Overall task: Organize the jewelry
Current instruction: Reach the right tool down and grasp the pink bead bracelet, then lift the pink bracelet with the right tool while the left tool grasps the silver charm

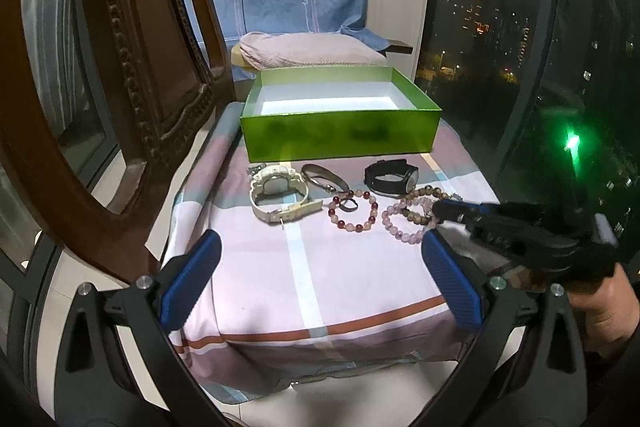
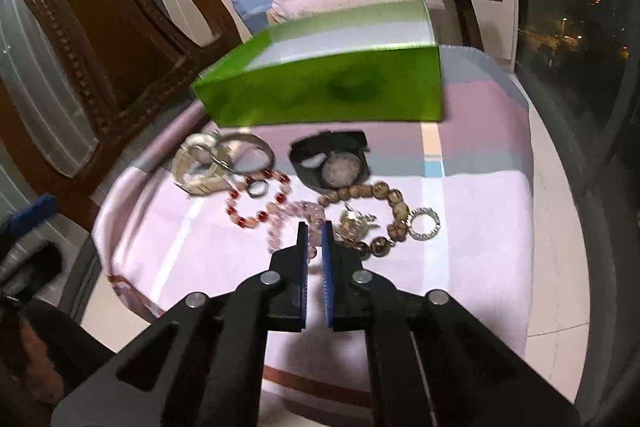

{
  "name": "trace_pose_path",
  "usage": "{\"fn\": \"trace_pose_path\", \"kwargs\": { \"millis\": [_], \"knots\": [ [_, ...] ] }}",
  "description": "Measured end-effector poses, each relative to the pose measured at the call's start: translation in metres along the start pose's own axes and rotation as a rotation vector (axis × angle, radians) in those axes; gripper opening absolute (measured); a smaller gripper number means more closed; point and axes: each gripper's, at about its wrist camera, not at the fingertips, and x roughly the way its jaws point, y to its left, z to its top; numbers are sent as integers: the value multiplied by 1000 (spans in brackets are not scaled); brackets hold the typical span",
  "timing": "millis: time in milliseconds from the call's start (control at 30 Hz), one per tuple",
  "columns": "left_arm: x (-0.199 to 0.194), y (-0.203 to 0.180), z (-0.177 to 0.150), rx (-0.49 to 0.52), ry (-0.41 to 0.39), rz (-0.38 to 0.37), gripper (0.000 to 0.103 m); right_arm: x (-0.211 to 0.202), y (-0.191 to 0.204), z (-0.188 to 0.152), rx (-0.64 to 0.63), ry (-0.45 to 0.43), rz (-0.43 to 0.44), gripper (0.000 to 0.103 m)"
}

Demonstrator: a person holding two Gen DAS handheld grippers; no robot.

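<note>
A low bench (image 1: 304,267), draped in a pink, grey and white checked cloth (image 2: 480,211), carries the jewelry in a loose row just in front of an open green box (image 1: 340,139) that stands at the bench's far edge, white inside.

Counting from the left edge: one cream-white watch (image 1: 280,193) with a chunky strap, lying on its side; one thin metal bangle (image 1: 320,177) touching it; one bracelet of red and pale pink beads (image 1: 354,211) with one small dark ring (image 2: 256,188) lying inside its loop; one black watch (image 2: 334,165) with a round pale dial, nearest the box; one bracelet of pale lilac beads (image 1: 400,223); one bracelet of mottled brown beads (image 2: 390,203) with a small silver charm (image 2: 354,221) in its loop; and one silver ring-shaped piece (image 2: 424,225) with a knobbly rim, just beside the brown beads toward the right edge. That makes two watches and three beaded bracelets.

The right hand-held gripper (image 2: 315,227) points down at the lilac bracelet, its blue pads pressed almost together with pink beads showing in the narrow gap between them, so it pinches that bracelet. The left hand-held gripper (image 1: 320,247) hangs over the bench's near edge, its jaws spread wide with nothing between them but cloth.
</note>
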Motion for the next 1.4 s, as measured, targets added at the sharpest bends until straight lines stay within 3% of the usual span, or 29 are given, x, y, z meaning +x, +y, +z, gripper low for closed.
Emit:
{"fn": "trace_pose_path", "kwargs": {
  "millis": [67,100,200,333,400,500,533,600,767,833,967,1167,1267,1400],
  "knots": [
    [3,-2,-1,3,8,-5,99,-15,0,3,8,-51,39,6],
    [4,-2,-1,1,10,-6,99,-23,0,6,12,-77,58,0],
    [10,-2,-2,-25,31,-21,99,-57,-5,12,23,-181,94,1],
    [20,-9,0,-30,65,-31,99,-85,-19,17,52,-242,108,1],
    [23,-21,0,16,71,-7,99,-86,-27,17,65,-213,127,1],
    [22,-26,-1,12,74,-15,99,-62,-40,8,105,-73,107,2],
    [21,-25,-2,-3,74,-22,99,-58,-41,5,104,-54,92,6],
    [20,-24,-5,-22,73,-23,99,-49,-36,-2,44,-8,-19,29],
    [15,-21,-10,-24,62,-28,99,-38,-20,-18,-95,4,-164,46],
    [14,-18,-10,-28,58,-30,99,-29,-21,-21,-125,14,-218,46],
    [10,-9,-8,-52,49,-41,99,-14,-29,-24,-121,35,-235,45],
    [4,1,-8,-66,40,-44,99,2,-14,-30,-196,47,-244,31],
    [3,2,-8,-67,44,-47,99,3,-12,-28,-184,55,-232,8],
    [5,0,-10,-54,52,-44,99,-2,-14,-27,-118,62,-174,8]
  ]
}}
